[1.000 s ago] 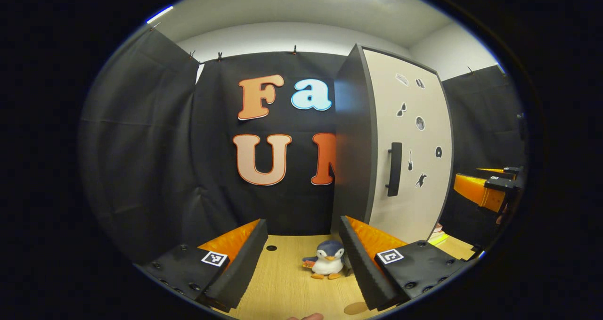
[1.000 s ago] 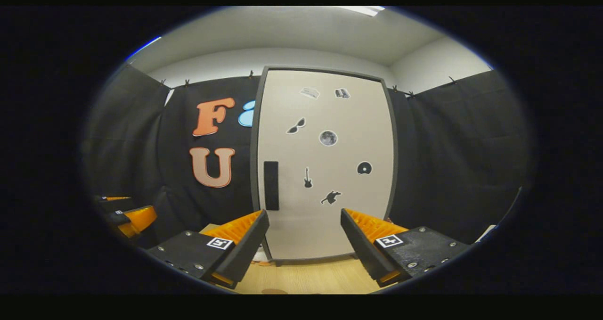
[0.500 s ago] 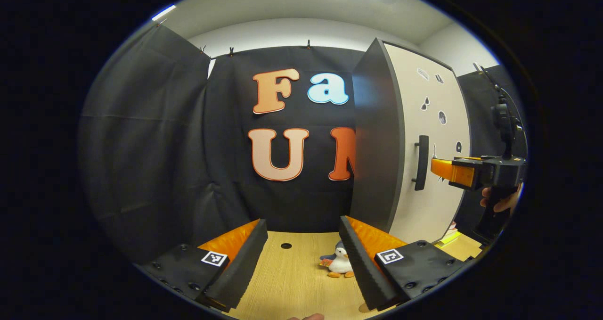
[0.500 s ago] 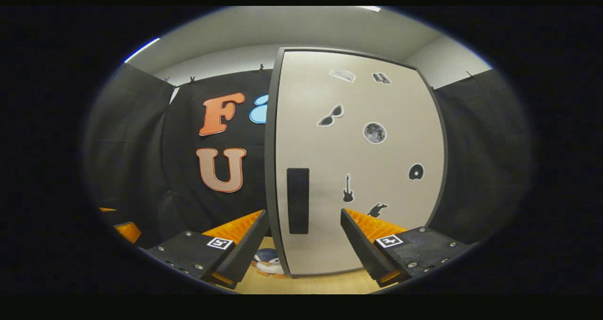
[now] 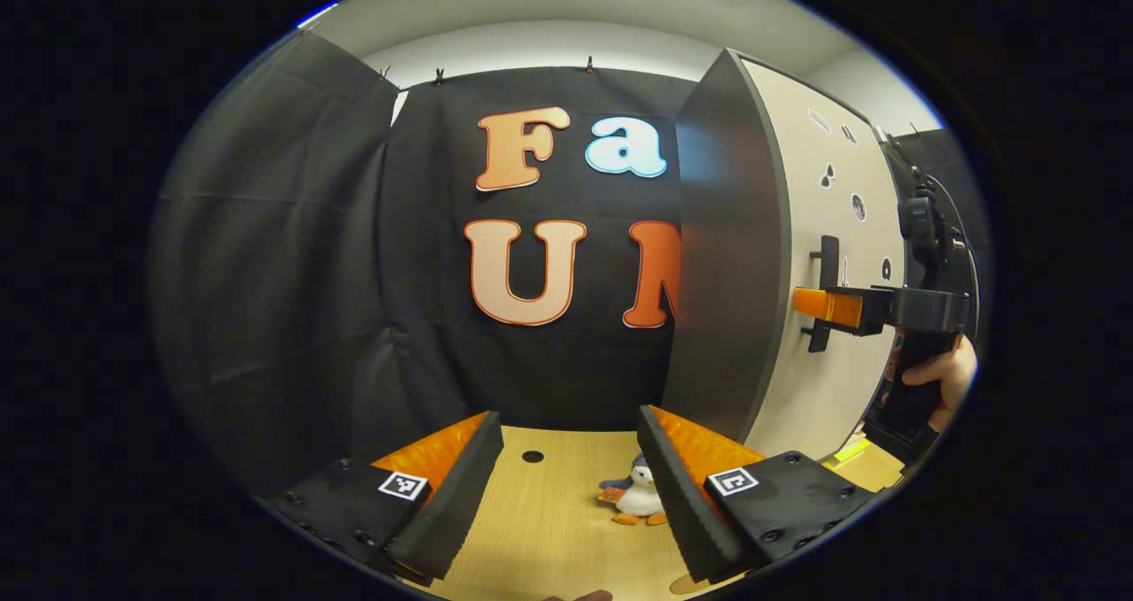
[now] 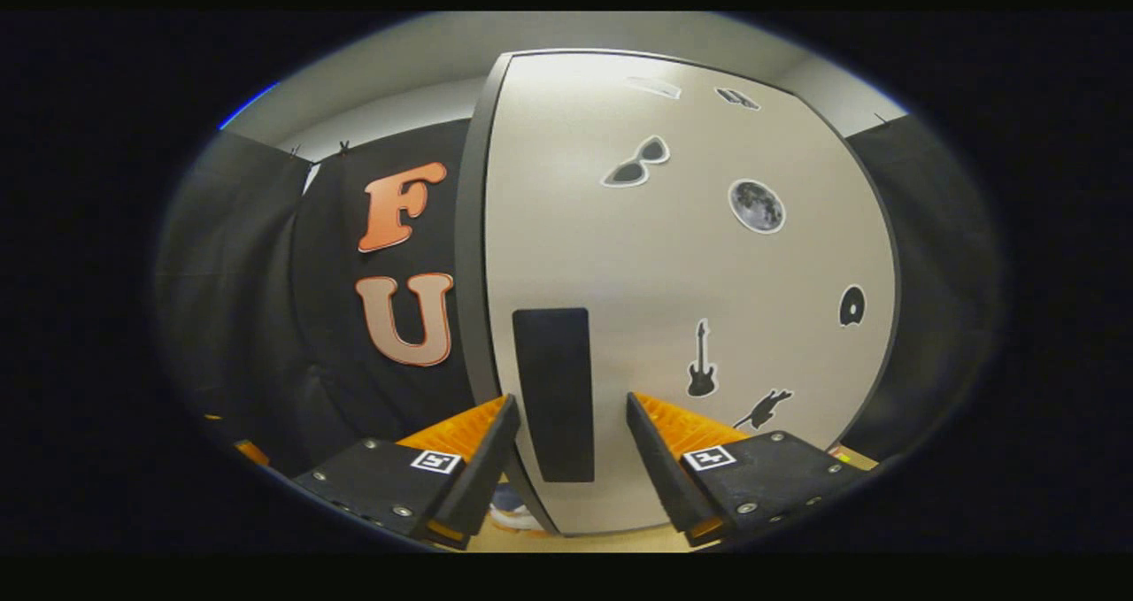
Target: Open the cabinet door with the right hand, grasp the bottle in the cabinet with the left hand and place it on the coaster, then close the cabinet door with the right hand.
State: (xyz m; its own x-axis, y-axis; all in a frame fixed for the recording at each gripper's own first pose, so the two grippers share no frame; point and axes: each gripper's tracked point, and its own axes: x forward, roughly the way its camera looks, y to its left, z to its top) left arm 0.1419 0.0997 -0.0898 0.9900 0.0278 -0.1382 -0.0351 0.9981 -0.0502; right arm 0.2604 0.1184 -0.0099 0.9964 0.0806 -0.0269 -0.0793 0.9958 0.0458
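The cabinet stands at the right of the table with its pale door closed, so its inside is hidden. In the right gripper view, the dark vertical handle sits between the fingers of my right gripper, which is open with a gap on each side. In the left gripper view, the right gripper reaches the handle, held by a hand. My left gripper hovers open over the wooden table with nothing in it. A brown round coaster peeks out at the bottom edge.
A small penguin plush sits on the table beside the cabinet's near corner, also glimpsed low down as the plush in the right gripper view. A cable hole lies further back. Yellow flat items lie by the cabinet's foot.
My right gripper has closed in on the cabinet door until the handle stands between its open fingers. The left gripper has barely shifted. The door has stayed closed.
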